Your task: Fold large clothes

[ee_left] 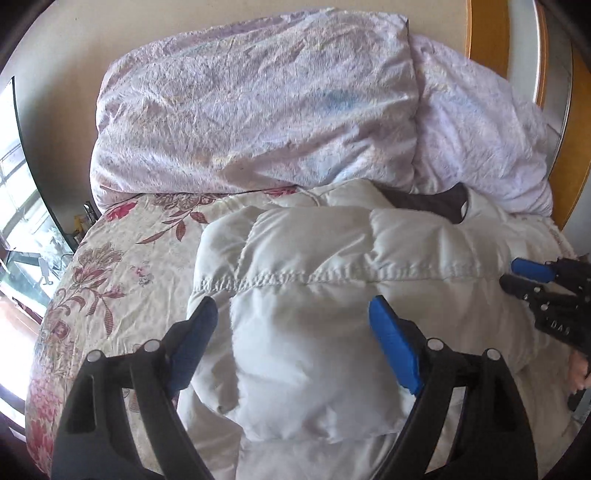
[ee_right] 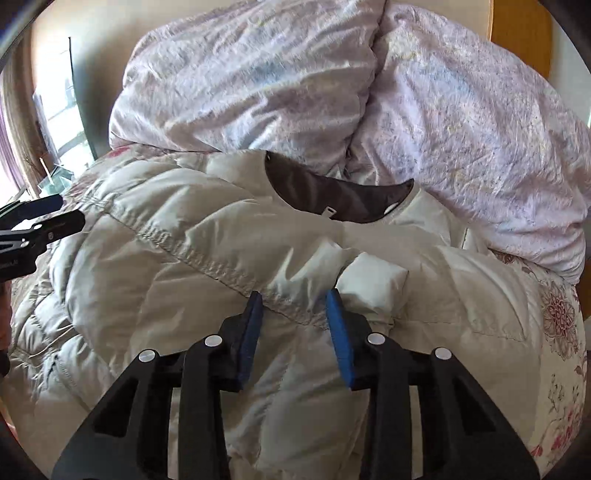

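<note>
A white puffer jacket (ee_left: 314, 258) (ee_right: 184, 229) lies spread on the bed, its dark collar lining (ee_right: 340, 199) (ee_left: 432, 205) facing the pillows. My left gripper (ee_left: 291, 306) is open wide just above a folded-over part of the jacket, one blue pad on either side of the bulge. My right gripper (ee_right: 295, 295) hovers over the quilted seam near a puffed sleeve end (ee_right: 373, 280); its jaws stand a hand's width apart and the pads press on nothing. Each gripper shows at the edge of the other's view: the right gripper (ee_left: 524, 273), the left gripper (ee_right: 62, 214).
A bunched lilac duvet (ee_left: 258, 110) (ee_right: 443, 129) is heaped right behind the jacket's collar. The floral bedsheet (ee_left: 122, 258) (ee_right: 561, 314) shows on both sides. A wooden headboard (ee_left: 487, 33) stands at the back right, a bright window (ee_left: 14, 184) at the left.
</note>
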Tool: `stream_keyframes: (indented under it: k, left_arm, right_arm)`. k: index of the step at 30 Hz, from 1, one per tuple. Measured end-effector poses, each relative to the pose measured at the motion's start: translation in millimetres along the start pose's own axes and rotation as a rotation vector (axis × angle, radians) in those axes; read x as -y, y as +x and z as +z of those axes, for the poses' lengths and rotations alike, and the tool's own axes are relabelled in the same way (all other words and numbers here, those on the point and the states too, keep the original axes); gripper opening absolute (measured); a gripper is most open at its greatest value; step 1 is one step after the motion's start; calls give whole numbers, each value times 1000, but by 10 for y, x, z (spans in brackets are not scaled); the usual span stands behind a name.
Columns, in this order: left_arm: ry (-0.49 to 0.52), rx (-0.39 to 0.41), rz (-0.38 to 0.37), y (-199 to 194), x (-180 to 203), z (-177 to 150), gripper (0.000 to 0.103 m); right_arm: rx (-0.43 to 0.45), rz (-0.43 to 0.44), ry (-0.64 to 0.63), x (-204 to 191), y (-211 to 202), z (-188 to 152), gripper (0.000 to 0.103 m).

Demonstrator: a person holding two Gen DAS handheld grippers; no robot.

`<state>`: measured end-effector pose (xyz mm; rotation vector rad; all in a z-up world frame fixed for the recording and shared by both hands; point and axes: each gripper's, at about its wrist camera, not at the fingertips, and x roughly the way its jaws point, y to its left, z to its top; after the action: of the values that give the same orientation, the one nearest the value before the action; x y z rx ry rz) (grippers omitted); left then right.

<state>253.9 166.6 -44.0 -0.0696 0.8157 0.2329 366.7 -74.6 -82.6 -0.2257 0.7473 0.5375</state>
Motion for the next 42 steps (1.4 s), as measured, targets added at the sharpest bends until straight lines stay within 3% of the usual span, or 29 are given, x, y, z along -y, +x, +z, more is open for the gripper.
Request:
stream_keyframes:
  k: [6,14,19,21,24,31,33,37,42]
  left_arm:
    - [-38,-45,-10,381,-66,-94,86]
    - [-49,-51,-23,469,-70,-134,88]
    - [-42,-27,-34,166,-115,-156,88]
    - [-46,-13,-45,-34,-199,-200,88]
    - [-51,3,-55,-304,-354,-328,88]
    - [-96,-74,-141,-805,-778,-842,89]
    - [-135,-102,-170,-916,-929,-1023,89]
    - [-251,-136,-241,-1146,-1241,-1436,88]
    - [-328,-145,-301,-1354,-1411,-1845,83]
  right_arm:
    - [4,-30,-54,55,266,7,38]
    - [41,-4,-50,100,319,-27,39]
    - [43,45,34,213,-69,-16,42]
    - [79,68,93,342,-357,-98,55]
    - [108,63,150,558,-755,-302,60]
    - [17,65,354,1200,-1441,-1139,75]
    - [-22,61,418,1381,-1607,-1493,80]
    - [-92,51,515,1617,-1800,-2094,80]
    - [-141,189,639,1741,-1845,-2618,80]
